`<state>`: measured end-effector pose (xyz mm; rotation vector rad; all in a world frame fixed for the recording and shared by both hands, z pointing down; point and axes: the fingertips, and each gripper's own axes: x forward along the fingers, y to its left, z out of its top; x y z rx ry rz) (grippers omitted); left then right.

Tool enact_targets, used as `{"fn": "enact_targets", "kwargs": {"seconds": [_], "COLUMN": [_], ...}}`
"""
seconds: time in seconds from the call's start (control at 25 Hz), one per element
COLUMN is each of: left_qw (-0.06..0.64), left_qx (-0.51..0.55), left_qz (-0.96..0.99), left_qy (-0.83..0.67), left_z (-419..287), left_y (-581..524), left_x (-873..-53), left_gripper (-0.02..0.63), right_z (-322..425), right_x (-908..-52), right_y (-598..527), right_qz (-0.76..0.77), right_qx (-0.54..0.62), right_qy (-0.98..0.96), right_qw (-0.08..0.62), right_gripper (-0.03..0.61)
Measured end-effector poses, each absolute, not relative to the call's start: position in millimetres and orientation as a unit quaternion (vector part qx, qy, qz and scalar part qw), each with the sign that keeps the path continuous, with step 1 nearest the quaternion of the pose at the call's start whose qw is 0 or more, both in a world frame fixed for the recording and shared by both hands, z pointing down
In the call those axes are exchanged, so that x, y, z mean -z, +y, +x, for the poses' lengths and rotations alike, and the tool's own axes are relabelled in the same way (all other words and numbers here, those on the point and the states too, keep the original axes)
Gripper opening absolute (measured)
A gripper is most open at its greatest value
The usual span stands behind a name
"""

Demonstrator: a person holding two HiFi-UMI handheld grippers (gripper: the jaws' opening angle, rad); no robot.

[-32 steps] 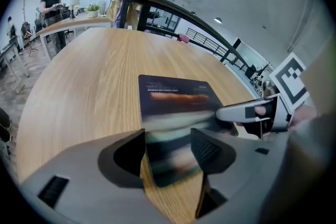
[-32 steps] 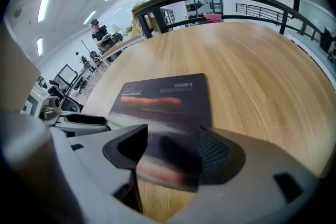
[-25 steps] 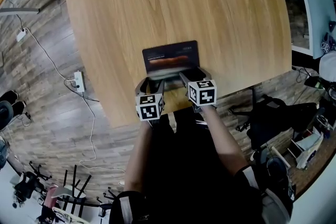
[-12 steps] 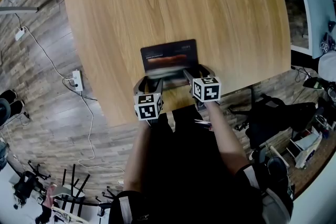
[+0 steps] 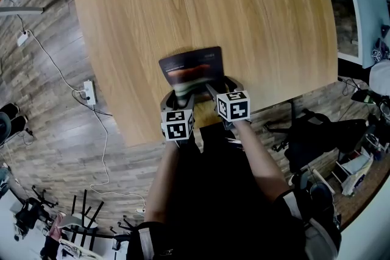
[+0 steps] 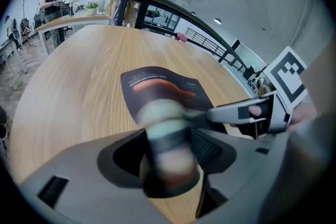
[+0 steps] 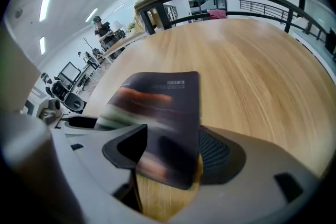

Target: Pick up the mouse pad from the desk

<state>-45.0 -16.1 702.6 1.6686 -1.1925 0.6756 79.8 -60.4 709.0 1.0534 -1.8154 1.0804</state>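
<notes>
You hold the mouse pad (image 5: 192, 67) in the middle of the frame, over the near edge of the desk (image 5: 256, 9). Your left gripper (image 5: 184, 95) and right gripper (image 5: 213, 89) both pinch its near edge. Two grips likely keep the floppy pad from drooping as you lift.

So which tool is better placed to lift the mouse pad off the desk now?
Left, probably: the mouse pad is turned toward the left tool and reaches between its jaws; the right tool has only the near right corner.
</notes>
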Motion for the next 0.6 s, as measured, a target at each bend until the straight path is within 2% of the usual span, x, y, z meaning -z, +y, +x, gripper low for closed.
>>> {"fn": "enact_targets", "kwargs": {"seconds": [0.6], "left_qw": [0.469], "left_qx": [-0.275], "left_qz": [0.675], "left_qy": [-0.499], "left_z": [-52.1], "left_y": [-17.9], "left_x": [-703.1], "left_gripper": [0.265], "right_z": [47.0], "right_x": [-707.5], "right_y": [-47.5], "right_qz": [0.354], "right_qx": [-0.419], "right_qy": [-0.737], "right_qw": [0.394], "right_gripper": [0.273]}}
